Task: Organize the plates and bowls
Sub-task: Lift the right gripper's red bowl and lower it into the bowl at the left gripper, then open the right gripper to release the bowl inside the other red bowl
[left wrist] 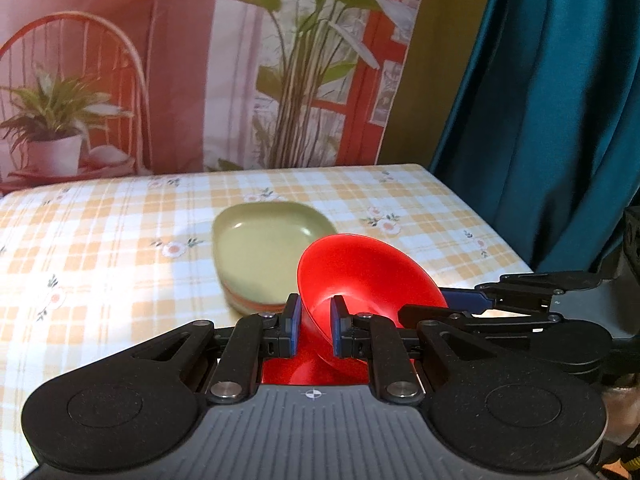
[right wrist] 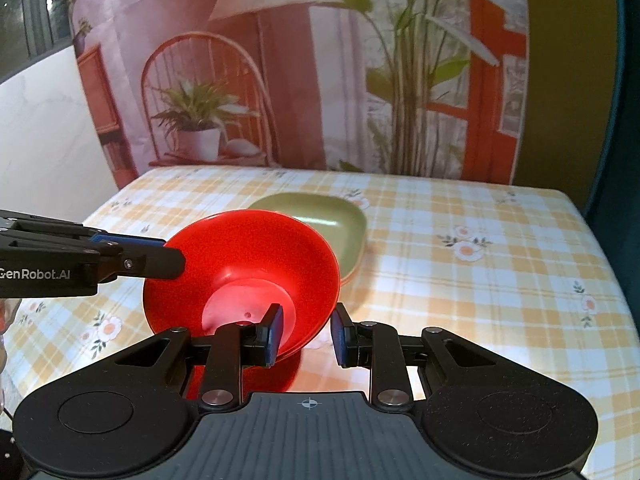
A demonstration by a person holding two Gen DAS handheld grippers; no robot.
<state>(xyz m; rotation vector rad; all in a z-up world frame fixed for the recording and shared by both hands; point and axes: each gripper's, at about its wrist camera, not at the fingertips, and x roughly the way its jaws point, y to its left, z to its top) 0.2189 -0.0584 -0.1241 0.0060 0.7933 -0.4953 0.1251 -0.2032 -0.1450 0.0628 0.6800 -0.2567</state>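
Pinching the red bowl [left wrist: 360, 276] by its rim, my left fingers [left wrist: 314, 326] are pressed nearly together on the thin wall nearest me. My right fingers [right wrist: 306, 334] pinch another part of the same rim, one pad inside the bowl and one outside, so both hands carry it tilted above the checked tabletop [right wrist: 480, 280]. Just beyond the bowl sits the green plate [right wrist: 344, 220], resting on what looks like a small stack, since orange edges show beneath it in the left view. I judge the step in hand to be bringing the bowl toward that stack. The next move calls for levelling the bowl, centring it over the plate, lowering it gently, and only then spreading both pairs of fingers.
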